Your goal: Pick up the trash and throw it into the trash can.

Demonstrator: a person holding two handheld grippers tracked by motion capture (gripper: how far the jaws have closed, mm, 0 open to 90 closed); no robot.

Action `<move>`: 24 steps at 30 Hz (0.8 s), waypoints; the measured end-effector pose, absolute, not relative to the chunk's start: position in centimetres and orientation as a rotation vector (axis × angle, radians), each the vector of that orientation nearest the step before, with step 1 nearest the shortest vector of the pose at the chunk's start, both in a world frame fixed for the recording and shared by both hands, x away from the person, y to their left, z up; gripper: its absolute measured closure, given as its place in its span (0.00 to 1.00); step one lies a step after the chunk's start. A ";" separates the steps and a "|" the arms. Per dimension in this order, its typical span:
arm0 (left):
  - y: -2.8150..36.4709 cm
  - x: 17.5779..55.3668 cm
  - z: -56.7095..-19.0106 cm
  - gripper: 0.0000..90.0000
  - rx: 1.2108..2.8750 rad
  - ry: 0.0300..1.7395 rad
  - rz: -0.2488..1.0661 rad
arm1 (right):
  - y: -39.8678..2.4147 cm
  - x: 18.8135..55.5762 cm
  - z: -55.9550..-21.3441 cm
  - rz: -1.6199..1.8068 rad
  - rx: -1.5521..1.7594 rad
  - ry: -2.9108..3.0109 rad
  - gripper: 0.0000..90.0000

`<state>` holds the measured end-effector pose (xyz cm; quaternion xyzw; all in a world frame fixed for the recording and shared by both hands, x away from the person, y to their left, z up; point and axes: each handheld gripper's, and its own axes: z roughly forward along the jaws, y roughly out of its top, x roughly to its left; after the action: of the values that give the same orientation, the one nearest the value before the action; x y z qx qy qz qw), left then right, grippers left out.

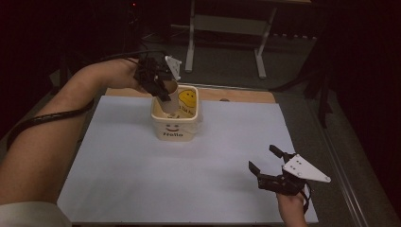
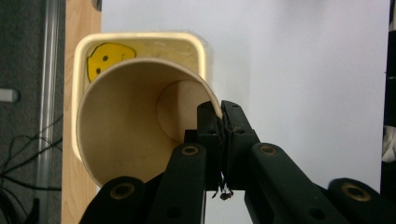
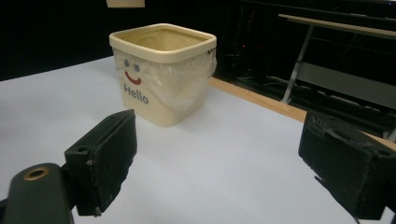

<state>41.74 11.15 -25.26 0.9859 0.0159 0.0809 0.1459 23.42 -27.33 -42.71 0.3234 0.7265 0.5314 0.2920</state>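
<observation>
Over our white table sheet, we pinch the paper cup by its rim with the left gripper above the cream bin; our right gripper gapes empty nearby

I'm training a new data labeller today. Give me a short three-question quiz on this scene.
1. True or false: the right tongs are clamped on the bin.
2. The left tongs pinch the paper cup by: A) its base, B) its rim wall, C) a handle.
3. What word is printed on the bin's front?

Key:
1. False. They stand open above the white mat, apart from the bin.
2. B. One jaw is inside the rim, one outside, with the cup over the bin's opening.
3. Hello, under a smiley face.
</observation>
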 end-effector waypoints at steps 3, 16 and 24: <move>11.3 42.2 -25.2 0.99 2.833 0.063 0.244 | -27.3 23.4 -42.7 1.418 0.863 1.936 0.13; 10.5 44.3 -25.3 0.99 2.855 0.044 0.294 | -27.4 23.5 -42.9 1.420 0.868 1.942 0.13; 9.9 45.0 -25.5 0.99 2.855 0.028 0.311 | -27.3 23.5 -42.9 1.416 0.870 1.948 0.13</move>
<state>45.04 9.94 -25.49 0.9850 0.0097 0.1075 0.1344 23.49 -27.30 -42.93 0.3256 0.7289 0.5299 0.2862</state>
